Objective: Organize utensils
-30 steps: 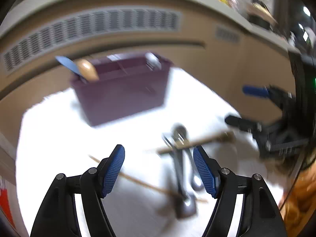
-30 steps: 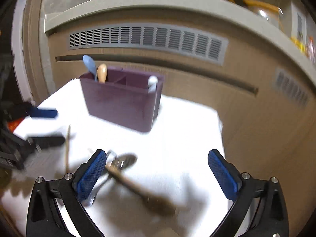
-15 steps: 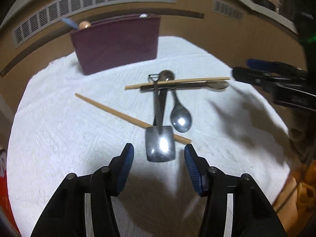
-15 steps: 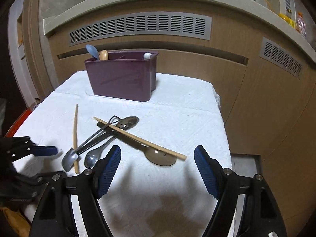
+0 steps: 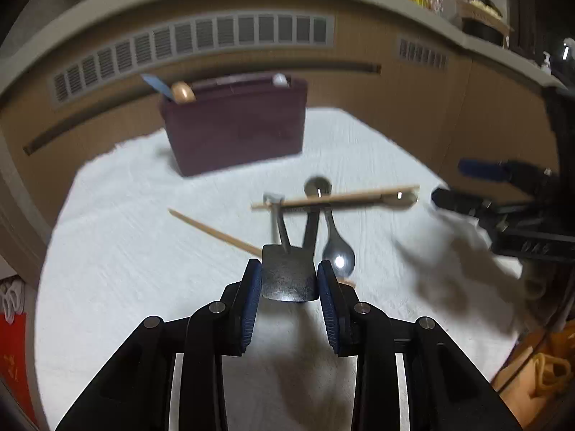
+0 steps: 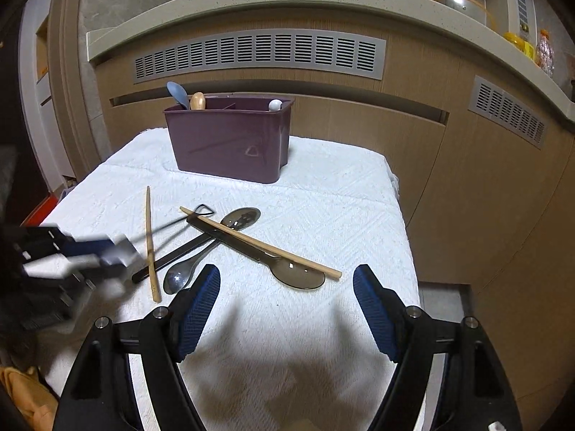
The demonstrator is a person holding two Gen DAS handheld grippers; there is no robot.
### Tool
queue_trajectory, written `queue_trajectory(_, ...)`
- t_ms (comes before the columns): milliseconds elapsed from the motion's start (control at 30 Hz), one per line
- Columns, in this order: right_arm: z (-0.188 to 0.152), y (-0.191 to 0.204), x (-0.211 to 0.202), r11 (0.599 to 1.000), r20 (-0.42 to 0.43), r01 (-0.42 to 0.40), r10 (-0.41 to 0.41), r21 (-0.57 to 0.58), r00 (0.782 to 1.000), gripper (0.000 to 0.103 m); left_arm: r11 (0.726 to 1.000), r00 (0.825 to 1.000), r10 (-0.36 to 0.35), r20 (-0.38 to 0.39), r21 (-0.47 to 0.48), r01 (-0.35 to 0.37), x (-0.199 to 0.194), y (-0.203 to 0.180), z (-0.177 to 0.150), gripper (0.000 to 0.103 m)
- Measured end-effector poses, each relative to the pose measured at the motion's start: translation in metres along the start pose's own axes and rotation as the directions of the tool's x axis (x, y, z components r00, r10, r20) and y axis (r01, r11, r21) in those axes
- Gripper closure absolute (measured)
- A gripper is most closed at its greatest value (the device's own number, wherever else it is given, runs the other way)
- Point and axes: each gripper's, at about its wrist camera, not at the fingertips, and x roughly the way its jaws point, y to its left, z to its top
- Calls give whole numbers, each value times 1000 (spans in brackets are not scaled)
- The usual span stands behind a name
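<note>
A flat steel spatula [image 5: 289,276] is gripped across its square blade by the left tongs [image 5: 288,282], the blue pads [image 5: 253,283] pressed against the blade's two side edges, while its thin wire handle [image 6: 172,223] runs forward into the pile of utensils on the white cloth of the worktop [image 6: 323,194]. The right tongs [image 6: 287,309] are spread wide and hold nothing, poised above the cloth just short of a dark ladle-like spoon [image 6: 294,274] over which a wooden chopstick [image 6: 258,242] lies crossed. A second chopstick [image 6: 151,244], a small steel spoon [image 6: 179,276] and a slotted spoon [image 6: 240,217] are tangled close by, some of them touching the spatula's handle. The purple caddy [image 6: 230,140] stands at the far side of the cloth, well apart from the pile, with a blue spoon [image 6: 178,94], a wooden one [image 6: 197,100] and a white-tipped piece [image 6: 275,104] already upright in its compartments. The spatula is judged to be stiff, light and rather slippery: polished metal held by narrow edges could twist or slide out, and a hold nearer the neck would probably be steadier. Since the handle is interleaved with the other pieces, a slow lift is likely needed so that the chopsticks, which would roll easily, are not dragged along.
</note>
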Motion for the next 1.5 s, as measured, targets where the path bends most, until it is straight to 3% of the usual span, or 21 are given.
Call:
queue_trajectory(67, 0, 3, -2, 1000, 2, -3, 3, -1, 1000, 29, 1000, 999, 12, 48, -5, -12, -17, 5, 6, 72)
queue_trajectory(100, 0, 4, -2, 1000, 3, -3, 3, -1, 1000, 29, 1000, 997, 18, 70, -7, -17, -25, 7, 9, 85)
queue_trajectory(133, 0, 5, -2, 1000, 4, -6, 6, -4, 1000, 29, 1000, 996, 21, 82, -9, -21, -29, 9, 11, 90)
queue_trajectory(267, 1, 11, -5, 1000, 7, -13, 13, -17, 1000, 29, 998, 989, 56, 135, -4, -56, -45, 17, 19, 93)
queue_trajectory(433, 1, 19, -6, 998, 5, -24, 24, -57, 1000, 29, 995, 995, 73, 63, -67, -68, -31, 42, 12, 93)
queue_trajectory(567, 1, 29, 1, 993, -25, -61, 59, -96, 998, 29, 995, 999, 13, -41, -95, -17, -15, 55, -4, 88)
queue_trajectory(700, 3, 38, 17, 991, -70, -97, 91, -97, 993, 29, 995, 997, -23, -72, -97, 16, 0, 52, -7, 77)
queue_trajectory(733, 5, 37, 19, 992, -74, -92, 85, -89, 994, 29, 996, 996, -53, -74, -71, 48, 3, 46, -2, 73)
queue_trajectory(800, 6, 30, 18, 994, -75, -79, 74, -74, 994, 29, 990, 987, -133, -94, 44, 137, 15, 25, 13, 43)
queue_trajectory(900, 2, 16, 15, 998, -74, -12, 7, -65, 997, 29, 956, 983, -156, -91, 236, 174, 34, -7, 37, 40)
queue_trajectory(967, -4, 11, 15, 998, -82, 5, -10, -59, 997, 29, 930, 979, -169, -113, 310, 197, 52, -24, 59, 41)
queue_trajectory(1033, -11, 8, 17, 999, -98, 3, -8, -52, 995, 29, 913, 968, -198, -154, 330, 239, 72, -35, 80, 48)
queue_trajectory(1100, -17, 5, 20, 999, -108, -4, -1, -48, 994, 29, 894, 955, -213, -209, 352, 276, 93, -47, 96, 72)
queue_trajectory(1133, -19, 4, 21, 999, -112, -10, 5, -44, 994, 29, 882, 948, -212, -236, 373, 290, 103, -53, 101, 75)
queue_trajectory(1200, -22, 0, 23, 999, -115, -21, 18, -32, 993, 29, 852, 938, -206, -277, 421, 312, 118, -66, 106, 78)
queue_trajectory(1333, -28, -7, 25, 999, -116, -39, 38, -8, 993, 29, 799, 893, -197, -406, 461, 386, 148, -87, 106, 78)
queue_trajectory(1433, -34, -12, 25, 999, -117, -49, 49, 9, 992, 29, 796, 892, -116, -437, 496, 346, 165, -95, 105, 78)
queue_trajectory(1500, -35, -15, 24, 998, -113, -58, 60, 23, 992, 29, 822, 879, -106, -464, 457, 341, 174, -94, 108, 78)
